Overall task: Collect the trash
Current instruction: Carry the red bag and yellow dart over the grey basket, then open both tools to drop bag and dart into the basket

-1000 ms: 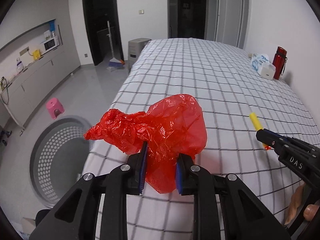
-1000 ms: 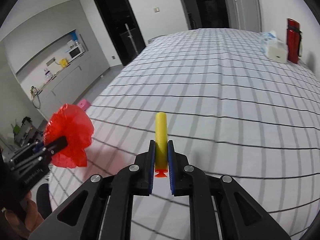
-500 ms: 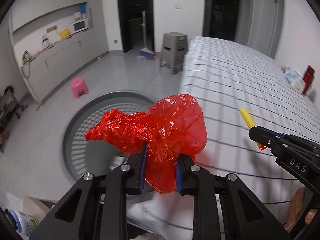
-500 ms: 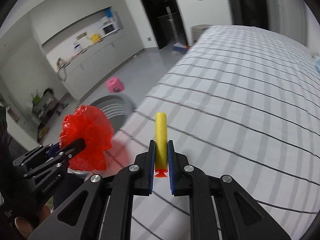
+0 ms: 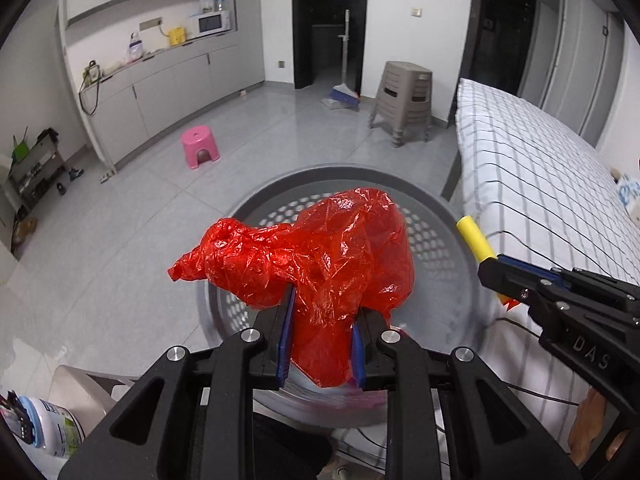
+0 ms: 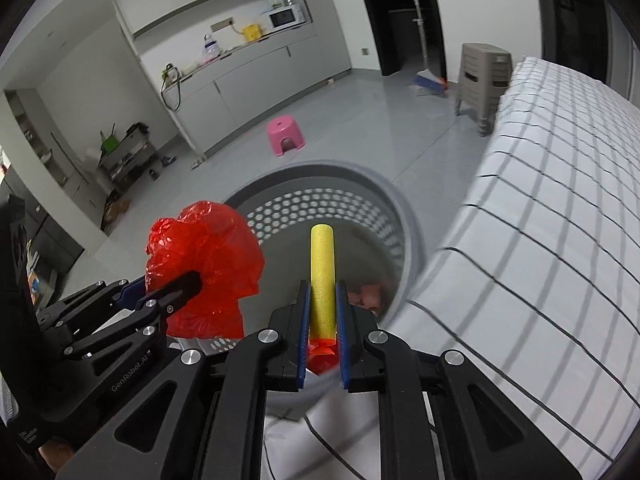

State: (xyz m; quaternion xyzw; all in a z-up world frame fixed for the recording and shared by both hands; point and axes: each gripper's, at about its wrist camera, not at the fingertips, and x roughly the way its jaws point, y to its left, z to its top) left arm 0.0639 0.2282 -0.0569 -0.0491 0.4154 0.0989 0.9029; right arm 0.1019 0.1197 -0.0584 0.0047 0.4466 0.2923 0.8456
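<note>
The left tongs [image 5: 322, 340] are clenched on a crumpled red plastic bag [image 5: 320, 256], and the right tongs [image 6: 322, 332] grip a yellow foam dart [image 6: 322, 276] by its orange tail end. A second ago both hung over the checked bed [image 6: 560, 208]; now they have swung off its edge and sit above the grey perforated basket [image 6: 320, 208] on the floor, the bag and dart over its open mouth. The pink stool [image 5: 199, 147] and stacked grey stools [image 5: 404, 100] have come into view behind.

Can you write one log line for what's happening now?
left tongs: hold red bag | right tongs: hold yellow stick | both above basket
</note>
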